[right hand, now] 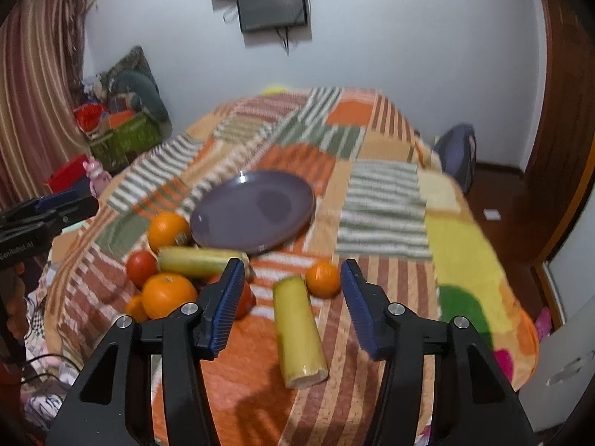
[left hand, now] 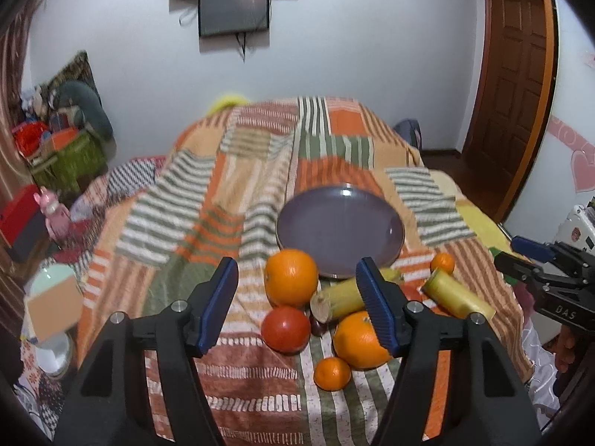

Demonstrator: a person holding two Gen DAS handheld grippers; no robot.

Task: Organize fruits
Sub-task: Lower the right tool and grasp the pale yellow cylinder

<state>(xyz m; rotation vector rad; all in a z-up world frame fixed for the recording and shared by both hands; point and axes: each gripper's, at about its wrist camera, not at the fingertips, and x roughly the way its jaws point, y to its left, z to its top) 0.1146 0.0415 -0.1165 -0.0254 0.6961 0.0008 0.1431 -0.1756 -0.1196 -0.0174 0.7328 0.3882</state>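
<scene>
Bedroom with white walls; a dark wall-mounted screen (left hand: 233, 9) sits at upper centre of both views and a brown panelled door (left hand: 515, 74) at upper right of the left wrist view. A bed fills mid-frame, covered by a patchwork blanket (left hand: 238, 171) in orange, green and cream stripes.

A purple plate (left hand: 340, 228) lies flat on the blanket at centre, nothing on it. The fruits lie on the blanket below and beside the plate:
- 1 yellow-green stalk piece (right hand: 300, 330), lower centre of the right wrist view, apart from the cluster.
- 1 second stalk piece (right hand: 200, 261), just below the plate rim, left of centre.
- 2 large oranges: 1 (left hand: 291, 277) touching the plate's near edge in the left wrist view, 1 (left hand: 360, 340) lower down.
- 1 red tomato (left hand: 285, 329) between them, lower centre.
- 2 small tangerines: 1 (left hand: 332, 373) at the bottom of the cluster, 1 (left hand: 442, 262) right of the plate.

Left gripper (left hand: 297, 306): claw spread, blue pads clear of all fruit, nothing held. Right gripper (right hand: 289, 306): claw spread, the lone stalk piece seen between the pads but not pressed by them.
</scene>
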